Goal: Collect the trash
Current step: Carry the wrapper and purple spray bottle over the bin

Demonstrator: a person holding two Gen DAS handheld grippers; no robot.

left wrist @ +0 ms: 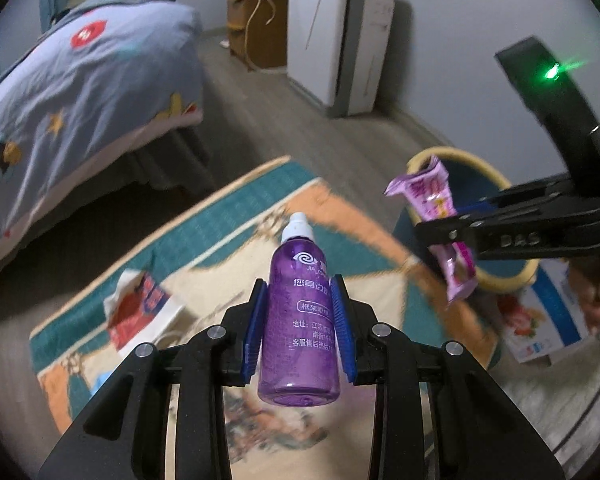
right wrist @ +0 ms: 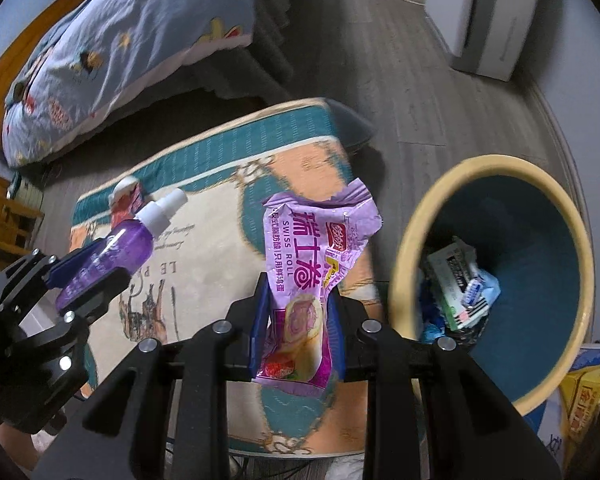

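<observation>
Rug [left wrist: 228, 216], bottle [left wrist: 300, 320] gripped, wrapper [right wrist: 312, 280] gripped

Glossy translucent plastic bottle [left wrist: 299, 320], shiny crinkled foil wrapper [right wrist: 312, 268], woven rug [right wrist: 204, 264].

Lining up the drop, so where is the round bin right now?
In the right wrist view, the round teal bin with a yellow rim stands on the floor right of the patterned rug, just right of the held purple Swiss roll wrapper.

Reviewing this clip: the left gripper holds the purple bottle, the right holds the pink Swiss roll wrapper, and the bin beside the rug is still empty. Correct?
Not quite. The bin already holds trash, as the right wrist view shows. The rest stands: left gripper holds the purple bottle, right gripper the wrapper.
</observation>
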